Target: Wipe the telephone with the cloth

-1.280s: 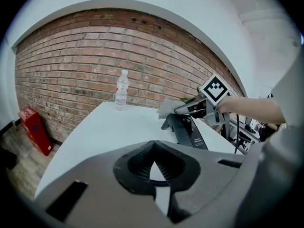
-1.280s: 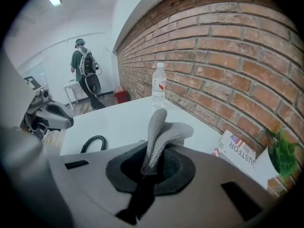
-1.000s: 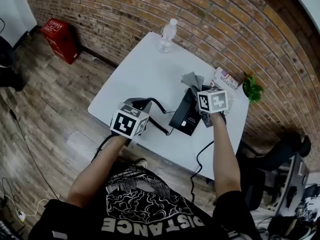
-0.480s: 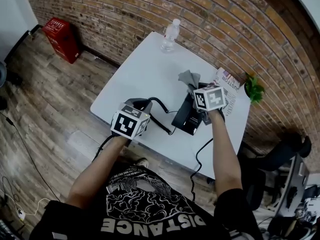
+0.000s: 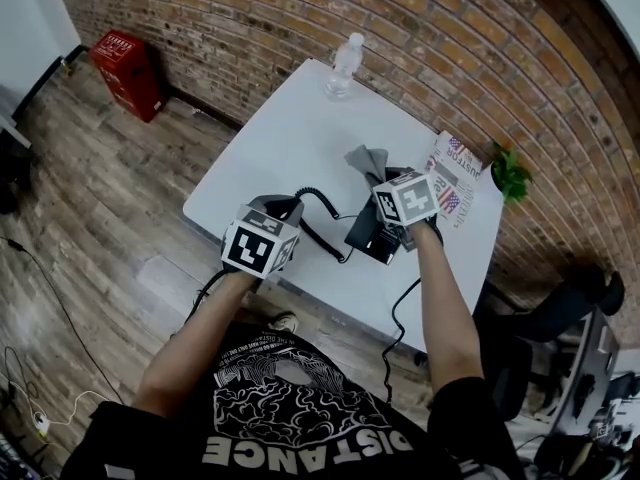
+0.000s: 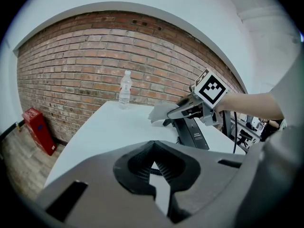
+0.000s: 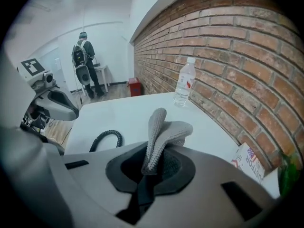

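The black telephone base (image 5: pixel 368 236) stands on the white table (image 5: pixel 290 138), right of centre; it also shows in the left gripper view (image 6: pixel 195 136). My right gripper (image 5: pixel 383 181) hovers over its far end, shut on a grey cloth (image 5: pixel 363 160) that sticks up folded from the jaws (image 7: pixel 159 132). My left gripper (image 5: pixel 275 210) is near the table's front edge, shut on the black handset, which the jaws mostly hide. The coiled cord (image 5: pixel 318 230) runs from there to the base.
A water bottle (image 5: pixel 340 66) stands at the table's far edge by the brick wall. A magazine (image 5: pixel 450 178) and a small plant (image 5: pixel 508 176) are at the right end. A red box (image 5: pixel 125 68) sits on the floor. A person (image 7: pixel 84 63) stands far off.
My right gripper has carried the cloth a little to the left over the telephone base. The left gripper has held its place.
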`<state>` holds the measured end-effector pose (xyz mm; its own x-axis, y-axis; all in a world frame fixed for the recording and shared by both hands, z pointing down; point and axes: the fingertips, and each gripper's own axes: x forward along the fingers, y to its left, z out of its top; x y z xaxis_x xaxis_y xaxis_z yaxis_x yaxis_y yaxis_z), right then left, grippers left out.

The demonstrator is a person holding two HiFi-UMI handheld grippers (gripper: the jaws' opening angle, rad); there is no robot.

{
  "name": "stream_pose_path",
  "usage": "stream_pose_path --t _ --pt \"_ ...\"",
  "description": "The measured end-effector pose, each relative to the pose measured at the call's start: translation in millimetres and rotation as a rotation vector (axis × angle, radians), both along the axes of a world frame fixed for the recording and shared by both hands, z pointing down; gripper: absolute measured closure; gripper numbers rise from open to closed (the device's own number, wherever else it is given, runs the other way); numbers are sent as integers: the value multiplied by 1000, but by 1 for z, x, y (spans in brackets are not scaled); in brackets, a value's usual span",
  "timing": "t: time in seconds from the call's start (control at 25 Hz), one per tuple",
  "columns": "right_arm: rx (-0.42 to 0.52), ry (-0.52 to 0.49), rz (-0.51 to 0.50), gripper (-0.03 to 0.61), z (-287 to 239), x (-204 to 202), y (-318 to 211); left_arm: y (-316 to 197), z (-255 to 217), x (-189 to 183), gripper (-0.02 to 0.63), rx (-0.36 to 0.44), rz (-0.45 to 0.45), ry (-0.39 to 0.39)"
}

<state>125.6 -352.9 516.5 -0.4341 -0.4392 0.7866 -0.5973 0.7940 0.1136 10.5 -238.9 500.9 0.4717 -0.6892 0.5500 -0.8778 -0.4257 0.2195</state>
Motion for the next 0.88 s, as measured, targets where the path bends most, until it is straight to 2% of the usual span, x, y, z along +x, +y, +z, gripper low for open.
stream_pose_path --t 0.52,0.88 --pt "-11 7 -84 566 15 -5 36 25 8 12 609 -25 -27 13" --pt "-27 3 -59 566 27 -10 58 29 8 9 609 -22 21 14"
